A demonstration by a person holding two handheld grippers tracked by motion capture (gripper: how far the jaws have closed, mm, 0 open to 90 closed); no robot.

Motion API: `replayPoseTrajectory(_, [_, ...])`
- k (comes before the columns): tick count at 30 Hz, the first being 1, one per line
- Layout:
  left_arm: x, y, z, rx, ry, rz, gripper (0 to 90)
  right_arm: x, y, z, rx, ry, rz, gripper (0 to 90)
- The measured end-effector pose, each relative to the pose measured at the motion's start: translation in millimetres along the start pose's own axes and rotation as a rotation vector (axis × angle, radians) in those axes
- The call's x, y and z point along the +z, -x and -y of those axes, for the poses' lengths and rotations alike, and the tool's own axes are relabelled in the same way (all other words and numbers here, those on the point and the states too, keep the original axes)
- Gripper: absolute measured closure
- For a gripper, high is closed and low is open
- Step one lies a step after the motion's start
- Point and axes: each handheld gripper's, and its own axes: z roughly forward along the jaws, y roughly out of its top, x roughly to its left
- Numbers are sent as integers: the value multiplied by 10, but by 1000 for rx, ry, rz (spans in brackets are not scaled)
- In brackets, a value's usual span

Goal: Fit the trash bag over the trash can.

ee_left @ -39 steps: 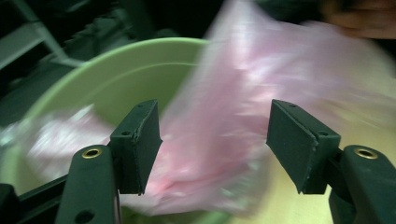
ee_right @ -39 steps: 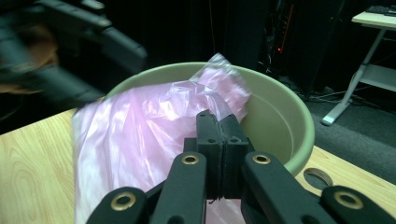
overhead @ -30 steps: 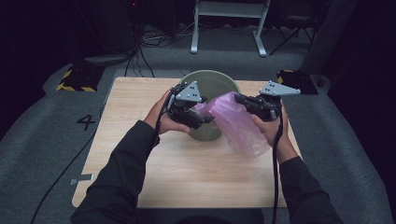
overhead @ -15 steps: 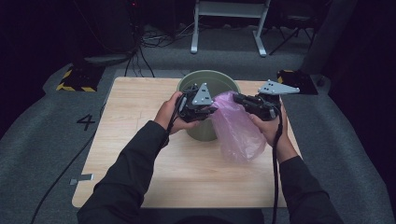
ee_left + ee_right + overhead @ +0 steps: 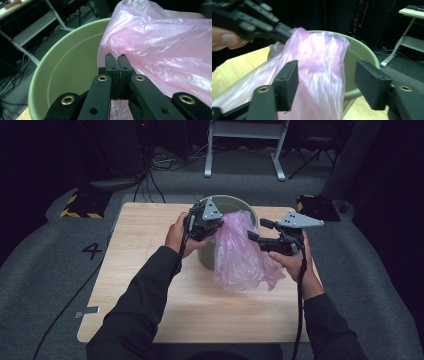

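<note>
A thin pink plastic bag point(image 5: 240, 255) hangs over the near right rim of a pale green bin point(image 5: 227, 202) and drapes down onto the table. My left gripper point(image 5: 217, 227) is above the bin's rim, shut on a pinched fold at the bag's top edge point(image 5: 117, 58). My right gripper point(image 5: 252, 237) sits level just right of the bag. Its jaws have just been opening and stand wide apart point(image 5: 325, 75). The bag point(image 5: 317, 55) lies in front of them, between the pads without being pressed. The left gripper's fingers point(image 5: 284, 33) reach the bag's top in the right gripper view.
The bin stands at the far middle of a light wooden table point(image 5: 150, 285). A grey carpeted floor surrounds it, with a metal stand point(image 5: 245, 150) and cables behind. A black block point(image 5: 317, 207) lies past the table's far right corner.
The left gripper moved right to the bag's top edge and closed on it. The right gripper's jaws opened and released the bag, which now hangs lower over the bin's side.
</note>
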Motion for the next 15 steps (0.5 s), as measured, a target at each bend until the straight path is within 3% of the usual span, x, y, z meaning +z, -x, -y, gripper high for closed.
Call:
replayPoseTrajectory(9, [46, -164, 57, -67, -19, -38, 894, -36, -34, 198, -22, -94, -115, 292])
replayPoseTrajectory(10, [55, -181, 63, -75, -17, -40, 894, -33, -29, 217, -21, -98, -125, 316])
replayPoseTrajectory(15, [88, -244, 87, -94, -27, -47, 891, 0, -25, 268, -49, -91, -139, 679])
